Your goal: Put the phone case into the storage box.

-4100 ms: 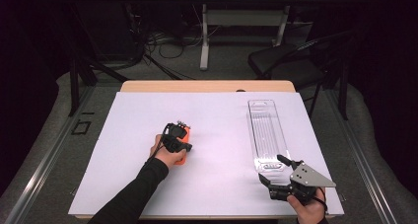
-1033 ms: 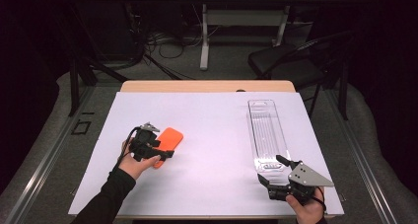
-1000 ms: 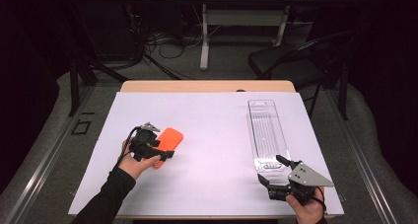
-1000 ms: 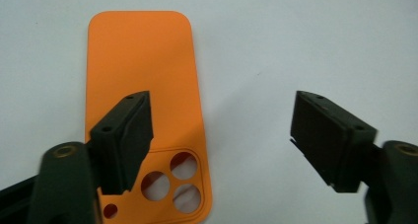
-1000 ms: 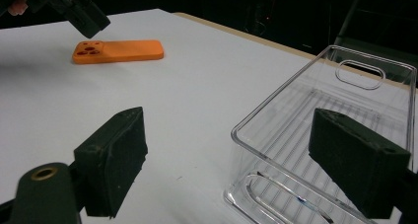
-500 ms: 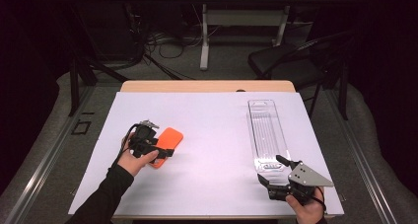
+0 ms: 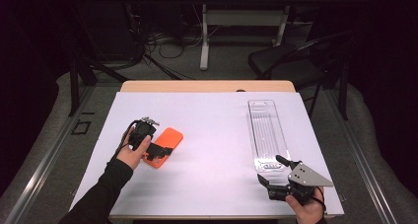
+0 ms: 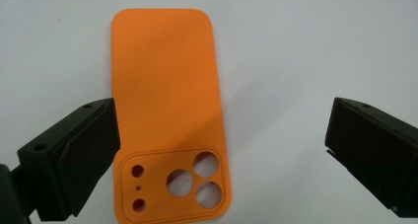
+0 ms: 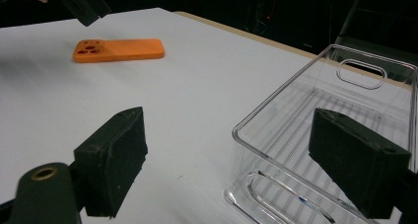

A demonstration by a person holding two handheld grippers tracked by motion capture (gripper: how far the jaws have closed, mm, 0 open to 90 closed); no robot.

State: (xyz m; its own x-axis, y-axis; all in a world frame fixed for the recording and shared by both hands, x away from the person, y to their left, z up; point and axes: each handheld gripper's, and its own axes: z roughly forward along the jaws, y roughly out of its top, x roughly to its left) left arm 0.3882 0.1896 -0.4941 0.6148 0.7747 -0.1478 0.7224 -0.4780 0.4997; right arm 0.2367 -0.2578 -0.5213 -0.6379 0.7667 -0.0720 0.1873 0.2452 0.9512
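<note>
Toward the left edge of the white-covered bench [image 7: 217, 135], about midway between its near and far edges, a flat orange silicone phone case [image 7: 164, 146] lies back-side up. Its camera cut-outs are at the end nearest the person. The left tool [image 7: 158, 150] hangs over that near end, held in the person's left hand [image 7: 132, 153]. Its jaws have just been opening and now stand spread wide. In the left gripper view the case [image 8: 167, 110] lies between them, with the left jaw at or over its long edge and the right jaw well clear, so no pad pinches it. Whether the left jaw actually touches the case cannot be told.

At the near right corner of the bench the right tool [image 7: 276, 177] rests in the person's right hand [image 7: 305, 210], its jaws also spread. In the right gripper view [image 9: 226, 169] they straddle the near corner of a long clear plastic tray with a ribbed floor [image 9: 345, 115], without pressing on it. The tray [image 7: 266, 135] runs along the right edge of the bench, its length pointing away from the person, well apart from the orange case.
</note>
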